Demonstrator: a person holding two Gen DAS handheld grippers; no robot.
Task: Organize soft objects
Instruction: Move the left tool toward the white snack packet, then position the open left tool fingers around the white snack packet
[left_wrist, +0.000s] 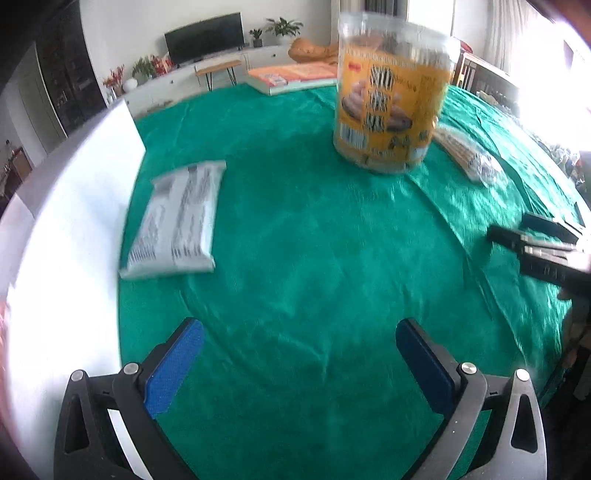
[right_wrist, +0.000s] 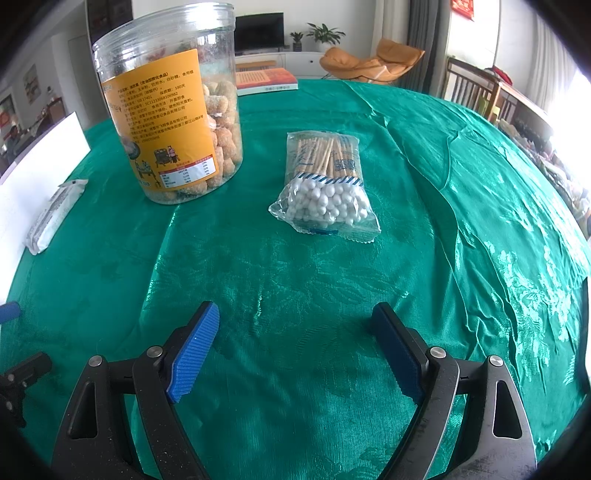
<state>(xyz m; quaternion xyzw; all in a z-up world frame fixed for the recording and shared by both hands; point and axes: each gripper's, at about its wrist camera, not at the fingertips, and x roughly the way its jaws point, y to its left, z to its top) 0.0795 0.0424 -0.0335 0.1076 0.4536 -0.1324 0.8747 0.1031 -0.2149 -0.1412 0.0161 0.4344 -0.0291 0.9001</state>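
A clear bag of cotton swabs (right_wrist: 325, 184) lies flat on the green tablecloth (right_wrist: 295, 258), well ahead of my right gripper (right_wrist: 295, 308). That gripper is open, with only cloth between its blue pads. A grey soft packet (left_wrist: 177, 221) lies at the left, beside a white board (left_wrist: 74, 240). My left gripper (left_wrist: 300, 326) hovers open and empty over bare cloth, nearer than the packet and to its right. The swab bag (left_wrist: 469, 158) also shows in the blurred left wrist view, and the packet (right_wrist: 55, 214) at the left edge of the right wrist view.
A tall clear jar of snacks with an orange label (right_wrist: 170, 107) stands upright left of the swab bag. A book (right_wrist: 266, 79) lies at the table's far edge. The right gripper's black fingers (left_wrist: 535, 243) enter from the right. Chairs stand beyond the table.
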